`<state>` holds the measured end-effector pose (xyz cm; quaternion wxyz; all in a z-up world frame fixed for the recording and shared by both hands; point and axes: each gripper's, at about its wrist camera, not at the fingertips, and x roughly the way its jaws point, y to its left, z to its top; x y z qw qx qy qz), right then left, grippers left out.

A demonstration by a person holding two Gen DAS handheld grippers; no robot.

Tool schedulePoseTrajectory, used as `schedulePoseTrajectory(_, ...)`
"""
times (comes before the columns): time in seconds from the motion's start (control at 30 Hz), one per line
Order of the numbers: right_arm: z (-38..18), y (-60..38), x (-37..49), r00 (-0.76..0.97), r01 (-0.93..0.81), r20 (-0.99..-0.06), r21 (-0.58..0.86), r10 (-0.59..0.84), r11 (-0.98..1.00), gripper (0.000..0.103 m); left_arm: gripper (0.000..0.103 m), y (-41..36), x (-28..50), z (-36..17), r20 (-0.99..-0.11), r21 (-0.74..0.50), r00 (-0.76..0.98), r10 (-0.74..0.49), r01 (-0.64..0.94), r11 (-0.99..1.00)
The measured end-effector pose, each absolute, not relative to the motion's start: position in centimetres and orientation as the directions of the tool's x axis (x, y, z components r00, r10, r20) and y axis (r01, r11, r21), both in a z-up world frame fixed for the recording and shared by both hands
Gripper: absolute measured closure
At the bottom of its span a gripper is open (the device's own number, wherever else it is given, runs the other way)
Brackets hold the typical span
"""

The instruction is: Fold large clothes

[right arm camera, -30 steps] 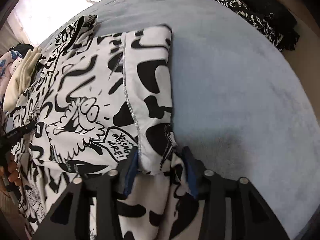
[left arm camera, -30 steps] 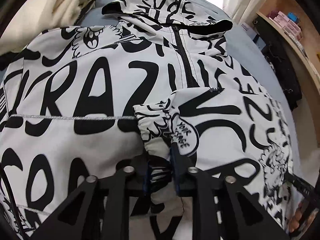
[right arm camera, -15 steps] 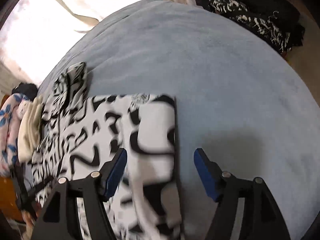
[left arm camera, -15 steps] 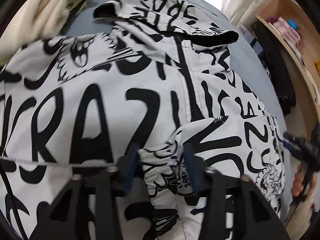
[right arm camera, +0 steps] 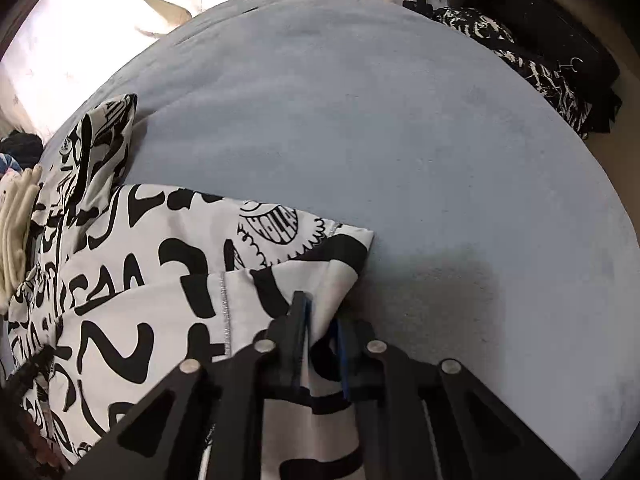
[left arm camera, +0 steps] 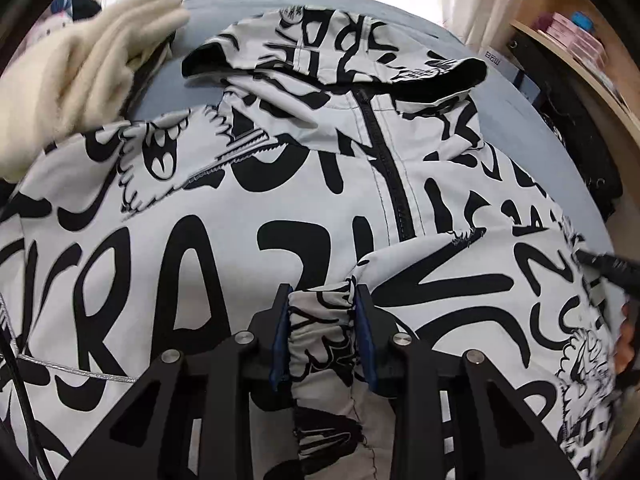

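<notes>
A white jacket point(left arm camera: 240, 208) with black graffiti lettering lies front up on the blue-grey bed point(right arm camera: 400, 120). Its hood point(left arm camera: 320, 48) is at the far end and a black zip point(left arm camera: 384, 160) runs down the middle. One sleeve is folded across the chest. My left gripper point(left arm camera: 323, 292) has its jaws closing on that sleeve's gathered cuff point(left arm camera: 322, 336), which fills the gap between the blue pads. My right gripper point(right arm camera: 319, 310) is closing on a fold at the jacket's side edge point(right arm camera: 344, 252), with the cloth pinched between its pads. Its black finger point(left arm camera: 604, 264) shows at the right in the left wrist view.
A cream fuzzy garment point(left arm camera: 80, 68) lies beside the jacket's far left shoulder. Dark and patterned clothes point(right arm camera: 540, 60) are piled at the bed's far right. A wooden shelf point(left arm camera: 580, 40) stands to the right. Bare bed stretches right of the jacket.
The right gripper let go of the folded sleeve, opened wide, slid along the jacket's side edge and closed on a fold there. The left gripper shifted slightly, its jaws a little wider on the cuff.
</notes>
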<state>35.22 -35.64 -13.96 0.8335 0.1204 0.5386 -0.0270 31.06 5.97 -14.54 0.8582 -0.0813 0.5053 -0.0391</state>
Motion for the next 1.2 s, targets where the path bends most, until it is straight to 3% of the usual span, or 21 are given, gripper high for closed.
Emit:
schedulePoseTrajectory(0.07,-13.2,-36.1,35.0,0.402,0.195,-0.912,0.172,0.082,0.966,0.078,0.07,6.1,30.8,-14.0,-0.877,-0.171,0.46,-0.141,-0.025,0.985)
schedulePoseTrajectory(0.23,-8.4,-34.5,30.6,0.489,0.146,-0.867,0.187,0.093,0.971,0.078,0.066,6.5,28.0,-10.0,-0.854,-0.117,0.515,-0.074,-0.052,0.992)
schedulePoseTrajectory(0.33,-6.6,-30.8,27.3,0.515,0.064,-0.849,0.17,0.114,0.983,0.072,0.039,5.0,25.8,-7.4,-0.826,-0.127,0.557,-0.083,-0.04,0.991)
schedulePoseTrajectory(0.4,-6.4,-27.0,25.0,0.516,-0.009,-0.846,0.152,0.135,0.988,0.065,0.038,3.4,24.2,-6.0,-0.793,-0.157,0.599,-0.114,-0.02,0.987)
schedulePoseTrajectory(0.5,-7.4,-21.9,22.2,0.491,-0.109,-0.848,0.168,0.2,0.98,0.065,0.036,0.4,22.1,-5.4,-0.766,-0.169,0.628,-0.136,0.007,0.986)
schedulePoseTrajectory(0.6,-9.7,-18.8,20.6,0.471,-0.144,-0.856,0.162,0.212,0.976,0.065,0.036,-1.9,20.8,-7.5,-0.787,-0.135,0.608,-0.107,-0.001,0.991)
schedulePoseTrajectory(0.7,-12.6,-18.8,20.1,0.45,-0.115,-0.885,0.076,0.121,0.99,0.065,0.036,-2.7,20.6,-11.4,-0.832,-0.066,0.552,-0.053,-0.004,0.998)
schedulePoseTrajectory(0.77,-13.1,-20.8,20.0,0.463,-0.088,-0.883,0.039,0.076,0.995,0.068,0.036,-2.1,20.9,-13.6,-0.848,-0.001,0.529,0.002,-0.006,1.0)
schedulePoseTrajectory(0.87,-12.4,-25.6,19.6,0.494,0.021,-0.869,-0.026,-0.033,0.999,0.068,0.039,-0.7,20.8,-13.8,-0.84,-0.058,0.54,-0.056,0.013,0.998)
schedulePoseTrajectory(0.9,-12.1,-27.5,19.3,0.511,0.049,-0.859,-0.012,-0.036,0.999,0.072,0.039,-0.7,20.9,-13.8,-0.843,-0.055,0.535,-0.062,0.028,0.998)
schedulePoseTrajectory(0.93,-12.2,-28.9,19.1,0.51,0.053,-0.86,0.032,0.001,0.998,0.093,0.039,-0.8,20.8,-13.9,-0.842,-0.044,0.537,-0.053,0.03,0.999)
schedulePoseTrajectory(0.97,-12.6,-30.3,19.0,0.501,0.067,-0.865,0.07,0.028,0.995,0.103,0.039,-1.0,20.8,-14.0,-0.841,-0.035,0.54,-0.047,0.033,0.999)
schedulePoseTrajectory(1.07,-13.3,-31.6,18.7,0.506,0.061,-0.857,0.148,0.097,0.987,0.103,0.04,-1.6,20.5,-14.1,-0.832,0.006,0.554,-0.019,0.044,0.999)
schedulePoseTrajectory(1.2,-13.8,-30.7,18.8,0.508,0.026,-0.859,0.089,0.063,0.996,0.103,0.039,-1.2,20.5,-14.1,-0.831,-0.023,0.555,-0.044,0.045,0.999)
